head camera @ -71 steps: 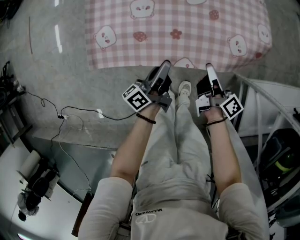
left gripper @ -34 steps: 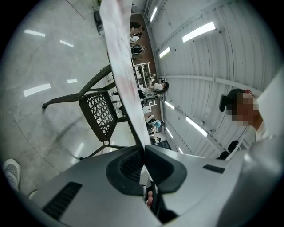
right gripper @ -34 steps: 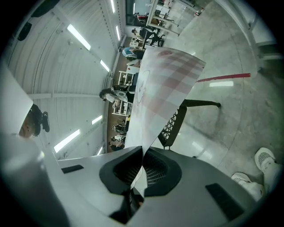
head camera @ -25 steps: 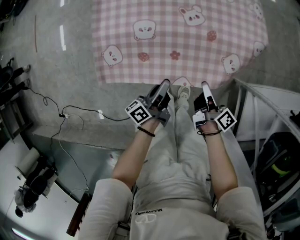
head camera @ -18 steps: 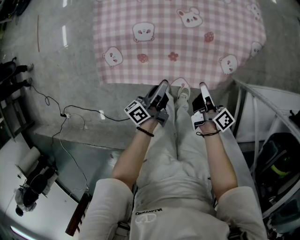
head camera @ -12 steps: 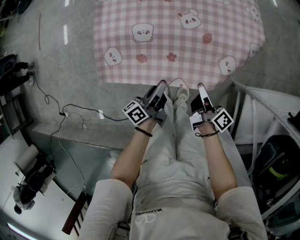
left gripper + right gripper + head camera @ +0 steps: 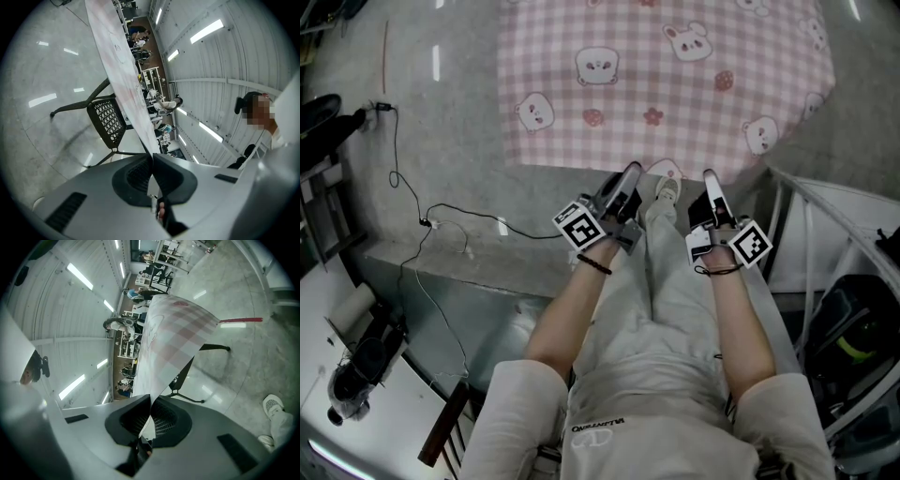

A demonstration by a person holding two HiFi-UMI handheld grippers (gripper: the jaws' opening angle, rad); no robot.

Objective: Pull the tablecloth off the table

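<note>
A pink checked tablecloth (image 7: 666, 75) printed with bears and rabbits spreads ahead of me in the head view, its near edge held up at both grippers. My left gripper (image 7: 629, 175) is shut on that edge at the left, my right gripper (image 7: 711, 178) shut on it at the right. In the left gripper view the tablecloth (image 7: 123, 79) runs edge-on from the closed left gripper (image 7: 151, 159) up and away. In the right gripper view the tablecloth (image 7: 164, 348) fans out from the closed right gripper (image 7: 150, 401). The table under it is hidden.
A black mesh chair (image 7: 107, 119) stands on the grey floor behind the cloth; the same chair (image 7: 185, 371) shows in the right gripper view. A white frame (image 7: 825, 216) stands at my right. Black cables (image 7: 441, 225) trail over the floor at left. My legs and a shoe (image 7: 661, 187) lie between the grippers.
The cloth has come further toward me and spread wider in the head view, with both grippers still shut on its near edge. The cable at left has shifted in view.
</note>
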